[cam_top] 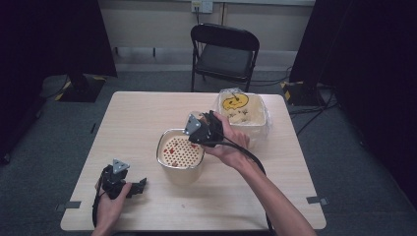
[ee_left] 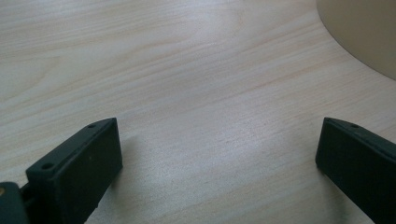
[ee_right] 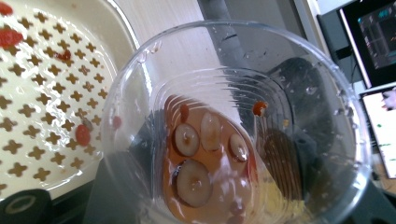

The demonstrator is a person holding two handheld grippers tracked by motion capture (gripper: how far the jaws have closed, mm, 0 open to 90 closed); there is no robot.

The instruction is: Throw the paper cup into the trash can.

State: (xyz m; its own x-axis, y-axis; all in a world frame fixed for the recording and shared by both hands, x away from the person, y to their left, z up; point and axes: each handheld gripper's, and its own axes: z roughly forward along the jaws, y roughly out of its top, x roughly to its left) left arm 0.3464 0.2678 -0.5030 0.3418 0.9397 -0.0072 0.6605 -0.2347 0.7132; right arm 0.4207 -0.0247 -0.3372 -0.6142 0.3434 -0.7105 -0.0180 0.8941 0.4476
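The pale wood-grain table [cam_top: 147,123] carries a cream strainer [cam_top: 180,152] patterned with small holes and flecked red. The clear cup [ee_right: 233,130] holds amber liquid with brownish, perhaps fruit, slices. A yellow label marks the clear-wrapped tub [cam_top: 243,115].

Your high view looks forward and down over the whole counter [cam_top: 147,118]. Your left gripper view sits close above bare wood. Your right gripper view looks straight into a clear cup [ee_right: 233,140], beside the strainer [cam_top: 181,151] that the high view shares.

Strainer [cam_top: 180,152] left of lined bin [cam_top: 243,116]
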